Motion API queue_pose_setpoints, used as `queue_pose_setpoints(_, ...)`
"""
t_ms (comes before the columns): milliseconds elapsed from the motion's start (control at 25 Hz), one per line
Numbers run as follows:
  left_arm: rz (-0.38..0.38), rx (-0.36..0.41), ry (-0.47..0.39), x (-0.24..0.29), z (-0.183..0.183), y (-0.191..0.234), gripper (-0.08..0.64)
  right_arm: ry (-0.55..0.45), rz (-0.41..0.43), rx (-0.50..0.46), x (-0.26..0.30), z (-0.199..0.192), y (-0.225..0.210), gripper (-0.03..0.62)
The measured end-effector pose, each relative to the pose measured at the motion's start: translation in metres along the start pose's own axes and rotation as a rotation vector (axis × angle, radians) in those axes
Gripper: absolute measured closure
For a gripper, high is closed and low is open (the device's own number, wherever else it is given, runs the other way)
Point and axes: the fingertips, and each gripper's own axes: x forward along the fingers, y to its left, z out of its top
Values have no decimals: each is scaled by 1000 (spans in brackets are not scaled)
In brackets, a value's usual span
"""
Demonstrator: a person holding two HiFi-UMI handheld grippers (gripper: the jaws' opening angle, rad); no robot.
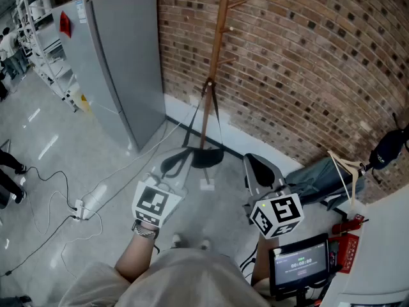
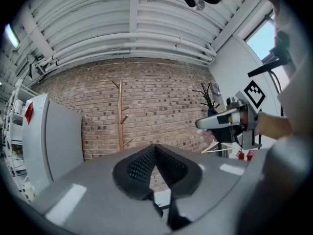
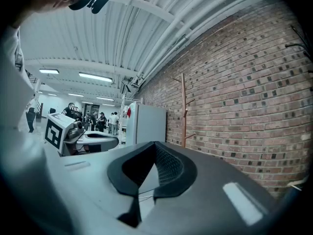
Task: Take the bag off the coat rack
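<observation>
The wooden coat rack [image 1: 217, 50] stands against the brick wall. A black bag [image 1: 208, 158] hangs low on it by long dark straps [image 1: 218, 114] from a peg halfway up the pole. My left gripper [image 1: 179, 156] is shut and empty, its tip just left of the bag and short of it. My right gripper [image 1: 254, 164] is also shut and empty, to the right of the bag. In the left gripper view the rack [image 2: 120, 115] rises above the closed left gripper [image 2: 156, 149], and the bag is hidden. In the right gripper view the rack [image 3: 183, 109] stands beyond the closed right gripper [image 3: 155, 146].
A tall grey cabinet [image 1: 121, 62] stands left of the rack. Cables and a power strip [image 1: 80, 210] lie on the floor at left. A hanger with jeans [image 1: 323, 176] lies at right, near a small screen [image 1: 300, 261]. People stand far off at left.
</observation>
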Motion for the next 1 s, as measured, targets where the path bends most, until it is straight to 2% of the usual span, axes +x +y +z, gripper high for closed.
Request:
queue_pose_setpoints(400,9,-16,-3,-1,-7,28,560,-44,-12,54,15,3,3,591)
queue_pose_setpoints(640,-21,-12,2,-1,-14,44,560,-53,-37,92,32,1,8,591)
queue_pose_setpoints(1000,-48,-21,19,-4,-29,72,560,-31,-71,93,51,-6,24,590)
